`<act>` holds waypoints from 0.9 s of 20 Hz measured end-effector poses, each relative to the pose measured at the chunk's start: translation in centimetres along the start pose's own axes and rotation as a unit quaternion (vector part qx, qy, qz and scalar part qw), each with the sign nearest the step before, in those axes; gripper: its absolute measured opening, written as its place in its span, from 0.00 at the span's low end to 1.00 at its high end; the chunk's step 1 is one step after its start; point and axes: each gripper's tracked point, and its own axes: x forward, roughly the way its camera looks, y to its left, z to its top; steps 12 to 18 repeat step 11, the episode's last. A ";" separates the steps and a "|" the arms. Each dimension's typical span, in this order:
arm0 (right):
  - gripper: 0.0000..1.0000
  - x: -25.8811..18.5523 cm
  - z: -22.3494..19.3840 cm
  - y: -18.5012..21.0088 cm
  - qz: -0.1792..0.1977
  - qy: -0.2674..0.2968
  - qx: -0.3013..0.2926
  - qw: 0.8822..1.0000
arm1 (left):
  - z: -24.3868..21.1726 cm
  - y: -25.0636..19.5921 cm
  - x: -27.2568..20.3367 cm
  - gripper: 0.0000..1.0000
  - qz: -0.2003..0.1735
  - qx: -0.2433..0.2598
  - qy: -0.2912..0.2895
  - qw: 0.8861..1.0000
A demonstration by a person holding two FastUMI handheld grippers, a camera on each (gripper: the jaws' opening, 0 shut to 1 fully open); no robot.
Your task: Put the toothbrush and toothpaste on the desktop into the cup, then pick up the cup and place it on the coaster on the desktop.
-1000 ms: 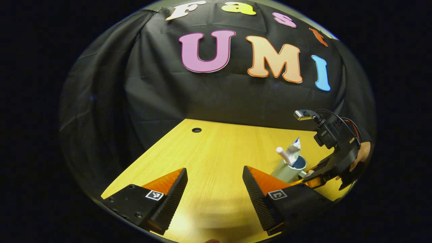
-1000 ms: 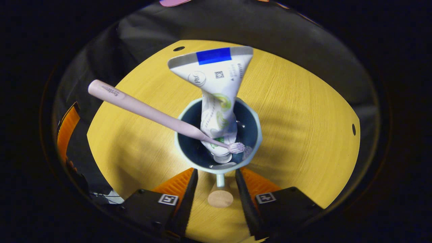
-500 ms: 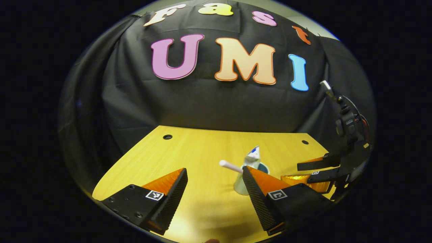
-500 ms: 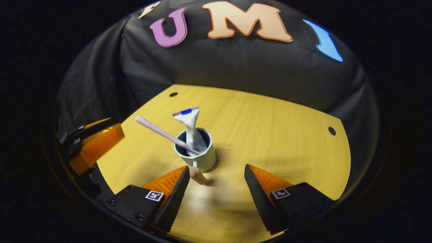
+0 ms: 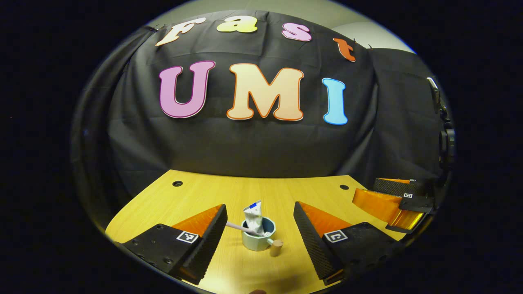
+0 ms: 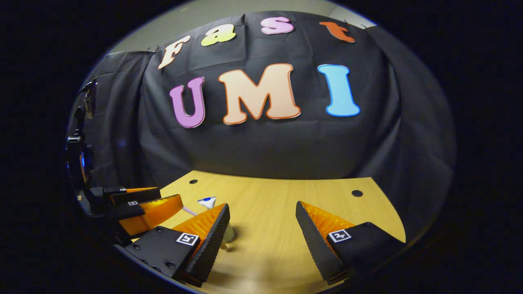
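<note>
Fingers of the left gripper (image 5: 260, 239) stand spread and empty with the cup (image 5: 257, 236) at twelve o'clock between them on the desktop (image 5: 286, 196), toothpaste (image 5: 254, 215) upright, toothbrush (image 5: 239, 227) leaning toward ten, handle (image 5: 276, 247) toward four, while the right gripper (image 6: 263, 241), likewise released, has it at ten.

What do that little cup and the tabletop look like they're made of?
The cup looks like glazed ceramic or smooth plastic: pale outside, darker inside, with a knob that looks like plain wood. The tabletop looks like wood-grain laminate, with fine lines and a faint sheen.
</note>
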 end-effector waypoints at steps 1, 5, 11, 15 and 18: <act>0.99 -0.7 0.5 0.1 -0.006 -0.005 0.005 1.000 | 0.3 -0.6 0.0 0.95 -0.002 0.002 -0.004 1.000; 0.99 -1.3 1.2 -1.2 -0.019 -0.028 0.026 0.999 | 1.3 -1.7 -0.2 0.95 -0.007 0.009 -0.016 1.000; 0.99 -1.9 3.5 -1.8 -0.022 -0.059 0.032 0.998 | 3.0 -1.7 -0.5 0.95 -0.006 0.012 -0.038 0.999; 0.99 -1.9 3.5 -1.8 -0.022 -0.059 0.032 0.998 | 3.0 -1.7 -0.5 0.95 -0.006 0.012 -0.038 0.999; 0.99 -1.9 3.5 -1.8 -0.022 -0.059 0.032 0.998 | 3.0 -1.7 -0.5 0.95 -0.006 0.012 -0.038 0.999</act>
